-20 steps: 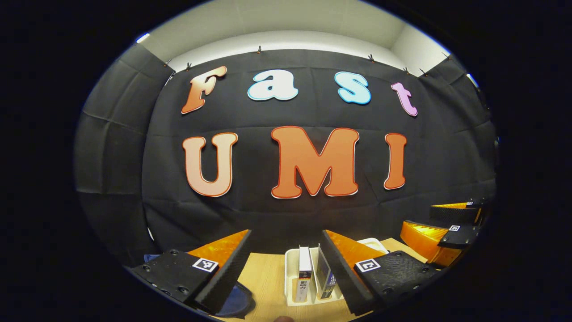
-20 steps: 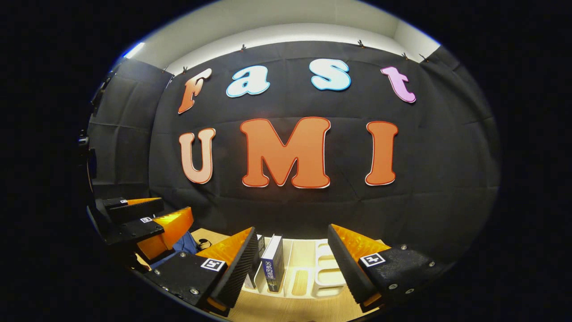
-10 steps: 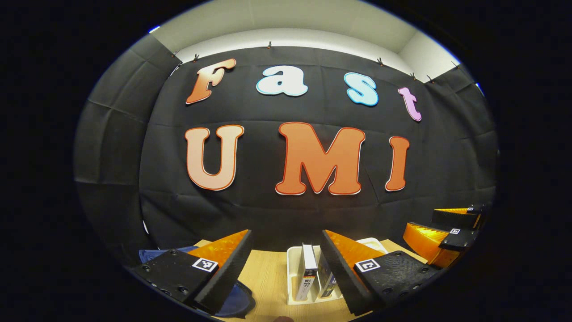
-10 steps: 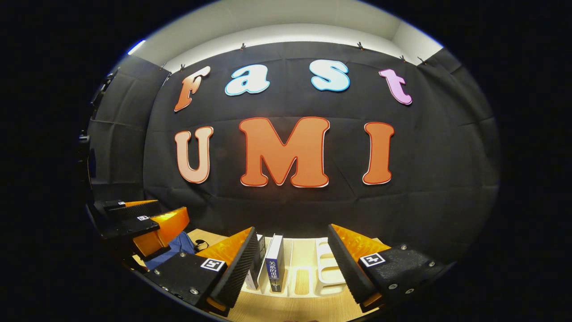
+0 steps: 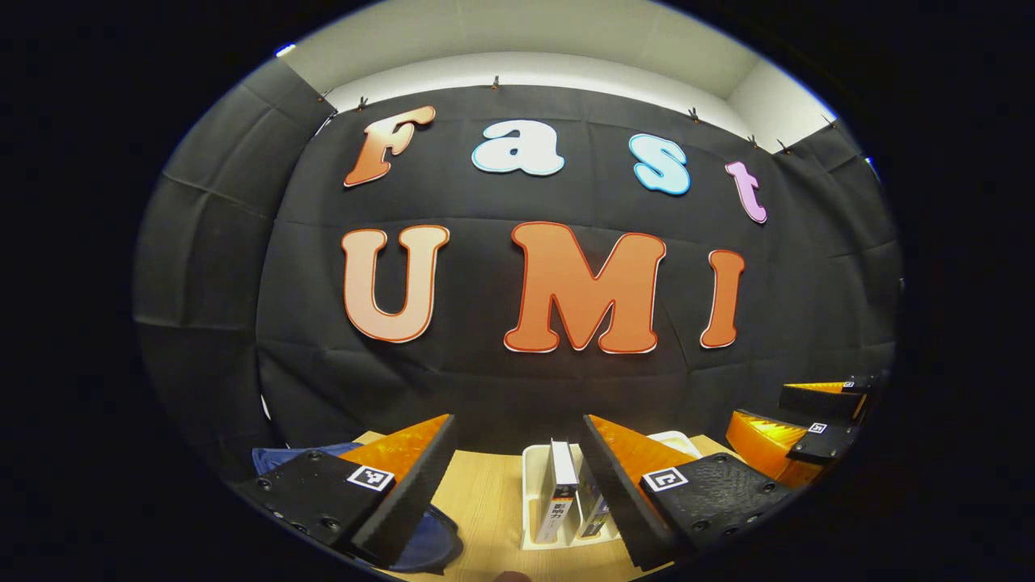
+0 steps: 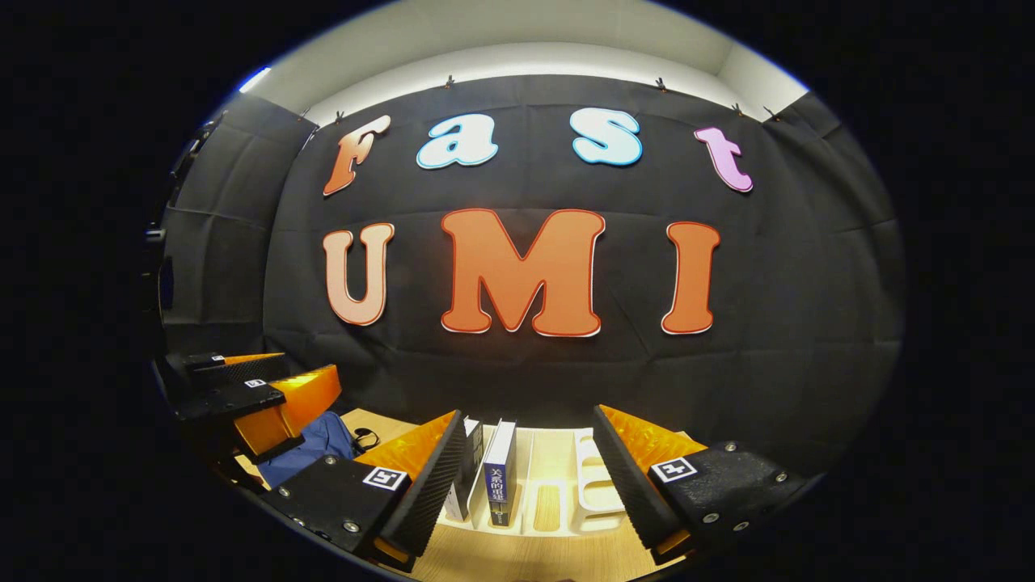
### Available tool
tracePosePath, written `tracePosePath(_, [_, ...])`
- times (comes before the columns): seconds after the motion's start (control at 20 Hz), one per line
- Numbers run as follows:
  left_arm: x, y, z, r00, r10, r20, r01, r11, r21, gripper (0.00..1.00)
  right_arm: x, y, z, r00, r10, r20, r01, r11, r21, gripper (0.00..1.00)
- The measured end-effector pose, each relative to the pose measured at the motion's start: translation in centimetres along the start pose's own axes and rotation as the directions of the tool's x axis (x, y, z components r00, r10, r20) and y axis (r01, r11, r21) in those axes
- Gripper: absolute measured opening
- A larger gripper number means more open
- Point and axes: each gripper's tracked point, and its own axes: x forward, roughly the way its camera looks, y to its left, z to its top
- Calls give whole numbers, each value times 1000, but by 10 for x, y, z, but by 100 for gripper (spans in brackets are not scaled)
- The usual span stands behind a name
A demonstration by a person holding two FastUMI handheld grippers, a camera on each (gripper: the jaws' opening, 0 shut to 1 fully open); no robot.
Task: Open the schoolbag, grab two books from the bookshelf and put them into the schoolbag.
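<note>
Books (image 5: 558, 497) stand upright in the white shelf (image 5: 529, 485) on the desk (image 5: 485, 505), two side by side. Left tool (image 5: 517, 477) and right tool (image 6: 530, 485) both hover spread wide, holding nothing. The blue bag (image 6: 311, 444) lies on the desk left of the shelf; whether it is zipped I cannot tell. The books look stiff and fairly light, probably smooth-covered, so pinch one across its covers near the top. The soft bag will sag; grip its zipper pull first.

From my end it's a light wooden table (image 5: 485, 501). On it sits a white bookshelf (image 6: 594, 493) with two upright books (image 6: 500, 477), and a blue schoolbag (image 6: 311, 440) lies off to its left.
</note>
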Motion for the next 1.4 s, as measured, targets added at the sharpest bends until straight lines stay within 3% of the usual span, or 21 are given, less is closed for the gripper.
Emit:
tracePosePath(0.75, [-4, 24, 6, 999, 26, 25, -26, 1000, -7, 96, 6, 15, 4, 999, 20, 47, -20, 1000, 0, 93])
tracePosePath(1.0, [-5, 26, 11, 999, 8, 49, -8, 1000, -10, 95, 3, 18, 19, 991, 30, 127, -29, 1000, -13, 93])
tracePosePath(1.4, [-2, 33, -31, 997, -36, -70, 33, 999, -39, 95, 10, 27, -10, 998, 63, 25, -63, 998, -10, 94])
